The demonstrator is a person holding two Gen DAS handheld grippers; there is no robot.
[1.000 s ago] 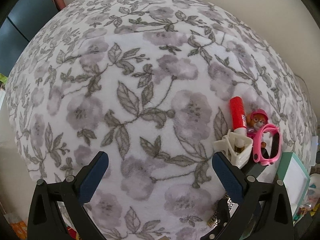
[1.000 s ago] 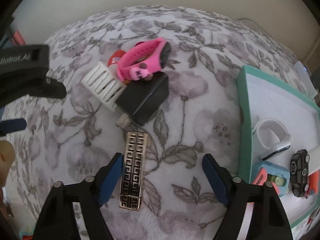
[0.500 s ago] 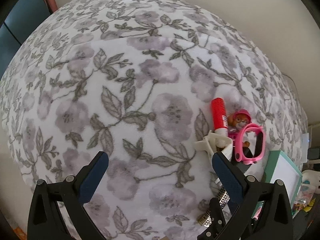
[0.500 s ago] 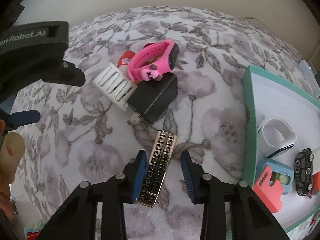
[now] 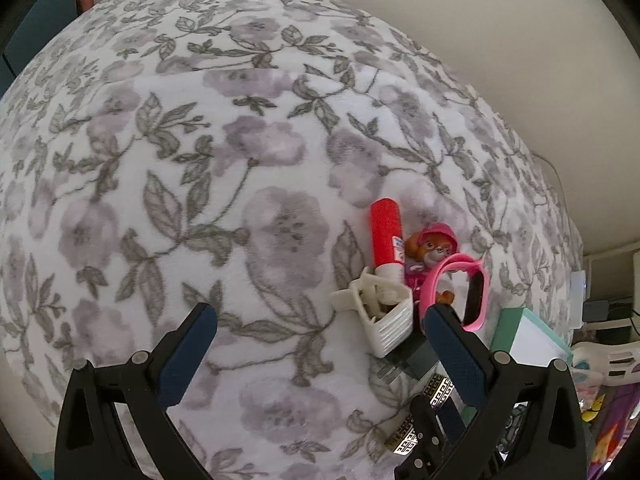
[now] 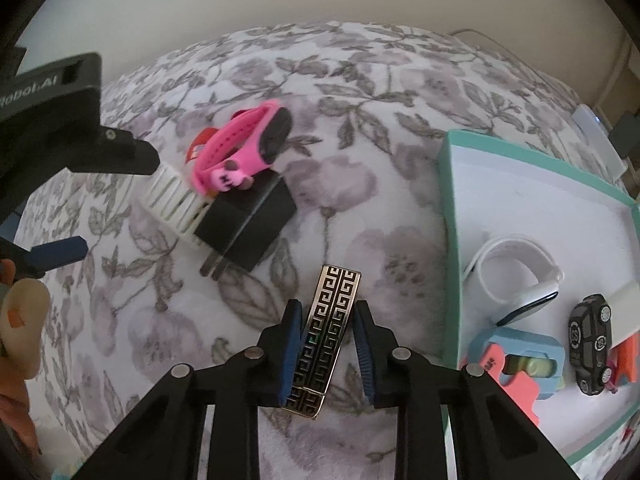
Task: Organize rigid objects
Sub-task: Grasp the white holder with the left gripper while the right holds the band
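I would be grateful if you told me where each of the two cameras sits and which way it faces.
Left wrist: on the left gripper, looking steeply down at the floral blanket; its open jaws show.
Right wrist: on the right gripper, looking steeply down; its jaws are closing around the patterned metal bar, the teal tray to the right; the left gripper shows too.
Shared: the bar, the pink watch band, the white clip.

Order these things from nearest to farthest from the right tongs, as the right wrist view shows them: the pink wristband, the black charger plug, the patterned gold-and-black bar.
1. Patterned gold-and-black bar: between the closing jaws of the right tongs.
2. Black charger plug: farther up the blanket, to the left.
3. Pink wristband: beyond the plug, resting against its far edge.
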